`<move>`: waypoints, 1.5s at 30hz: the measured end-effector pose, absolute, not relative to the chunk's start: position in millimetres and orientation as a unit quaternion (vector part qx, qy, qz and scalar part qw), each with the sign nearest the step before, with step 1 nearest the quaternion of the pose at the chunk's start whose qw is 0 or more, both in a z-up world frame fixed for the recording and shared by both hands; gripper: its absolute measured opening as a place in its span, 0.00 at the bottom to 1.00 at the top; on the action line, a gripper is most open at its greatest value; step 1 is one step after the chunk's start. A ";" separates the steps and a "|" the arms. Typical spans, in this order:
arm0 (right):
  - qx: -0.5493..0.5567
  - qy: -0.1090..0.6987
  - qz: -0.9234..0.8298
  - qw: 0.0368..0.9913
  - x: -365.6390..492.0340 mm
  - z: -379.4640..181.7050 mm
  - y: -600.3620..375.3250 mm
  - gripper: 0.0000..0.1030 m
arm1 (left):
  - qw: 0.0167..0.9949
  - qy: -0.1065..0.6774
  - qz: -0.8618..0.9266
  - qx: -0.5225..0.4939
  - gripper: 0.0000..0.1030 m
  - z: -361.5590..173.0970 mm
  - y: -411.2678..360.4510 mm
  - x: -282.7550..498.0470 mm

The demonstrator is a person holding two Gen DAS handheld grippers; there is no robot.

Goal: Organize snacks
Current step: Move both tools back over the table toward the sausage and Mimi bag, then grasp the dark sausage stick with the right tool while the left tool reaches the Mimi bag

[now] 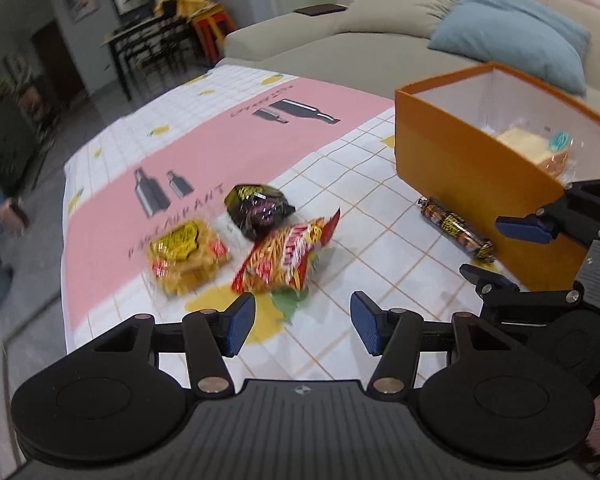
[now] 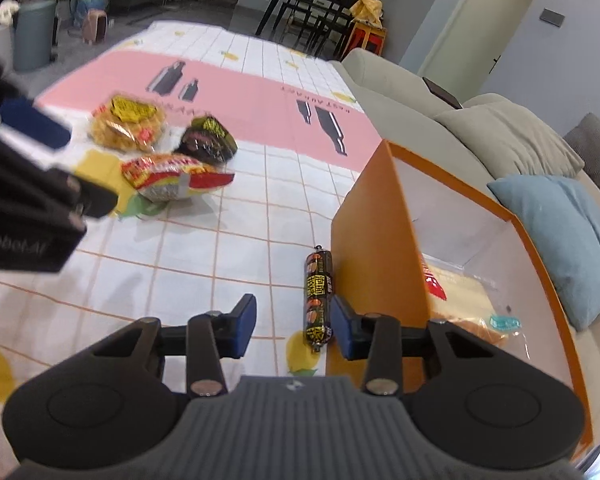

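Observation:
A dark sausage stick [image 2: 318, 300] lies on the tablecloth against the outer wall of the orange box [image 2: 376, 248]. My right gripper [image 2: 294, 326] hangs over its near end, jaws apart; the stick sits close to the right pad without being pressed. In the left wrist view the same sausage stick [image 1: 456, 228] lies beside the orange box [image 1: 460, 176], with the right gripper [image 1: 500, 252] near it. My left gripper [image 1: 303, 326] is open and empty, just short of a red-yellow snack bag [image 1: 288, 260]. Behind that are a black packet [image 1: 258, 210] and a clear yellow pack [image 1: 186, 254].
A wrapped bread bag [image 2: 480, 308] lies inside the box. The checked and pink tablecloth [image 1: 228, 128] covers the low table. A beige sofa [image 1: 400, 12] with a blue cushion [image 2: 560, 236] stands behind the box. The left gripper [image 2: 66, 160] crosses the right wrist view's upper left.

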State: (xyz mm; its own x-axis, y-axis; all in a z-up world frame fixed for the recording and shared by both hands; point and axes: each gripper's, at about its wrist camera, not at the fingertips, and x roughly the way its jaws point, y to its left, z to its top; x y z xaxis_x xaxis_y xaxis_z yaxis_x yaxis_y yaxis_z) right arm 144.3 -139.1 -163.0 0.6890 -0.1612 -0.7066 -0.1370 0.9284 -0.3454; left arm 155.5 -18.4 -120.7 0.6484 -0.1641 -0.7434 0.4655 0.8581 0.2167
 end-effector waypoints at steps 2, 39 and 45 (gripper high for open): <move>-0.200 0.401 -0.012 0.894 151.3 -171.3 -136.7 0.33 | 0.882 0.380 -0.181 0.210 0.64 -127.6 -22.2 162.9; -0.213 0.426 0.040 0.879 135.2 -191.8 -119.2 0.17 | 0.874 0.448 -0.122 0.147 0.14 -144.8 -5.1 149.8; -0.157 0.438 0.105 0.879 111.4 -176.9 -115.3 0.17 | 0.869 0.466 -0.102 0.130 0.14 -136.2 5.7 113.4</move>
